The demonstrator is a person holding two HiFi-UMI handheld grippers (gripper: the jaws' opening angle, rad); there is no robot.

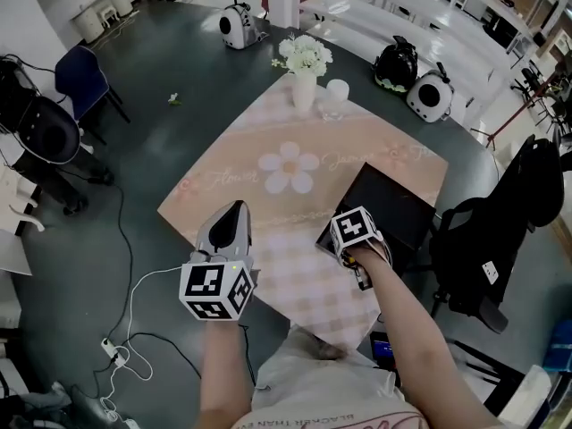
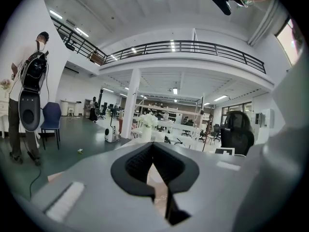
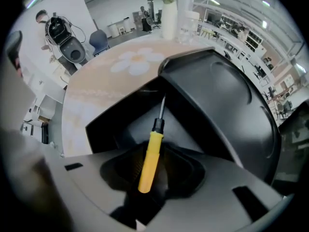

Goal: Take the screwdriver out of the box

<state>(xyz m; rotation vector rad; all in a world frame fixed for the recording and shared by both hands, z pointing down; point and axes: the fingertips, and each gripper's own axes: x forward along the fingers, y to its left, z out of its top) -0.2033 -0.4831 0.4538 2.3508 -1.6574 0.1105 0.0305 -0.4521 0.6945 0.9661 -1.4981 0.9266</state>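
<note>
Yellow-handled screwdriver [image 3: 150,153] looks pinched in the right gripper [image 3: 149,170], down inside the black box [image 3: 217,91]. I'd lift straight up, slowly. Left gripper [image 2: 153,170] is pressed together, empty.

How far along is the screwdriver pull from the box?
Done: the right gripper is down in the open black box. In hand: its fingers straddle the yellow handle of the screwdriver; whether they press it yet is unclear. Left: lift it clear; it lies inside the box. The left gripper hovers empty over the table.
</note>
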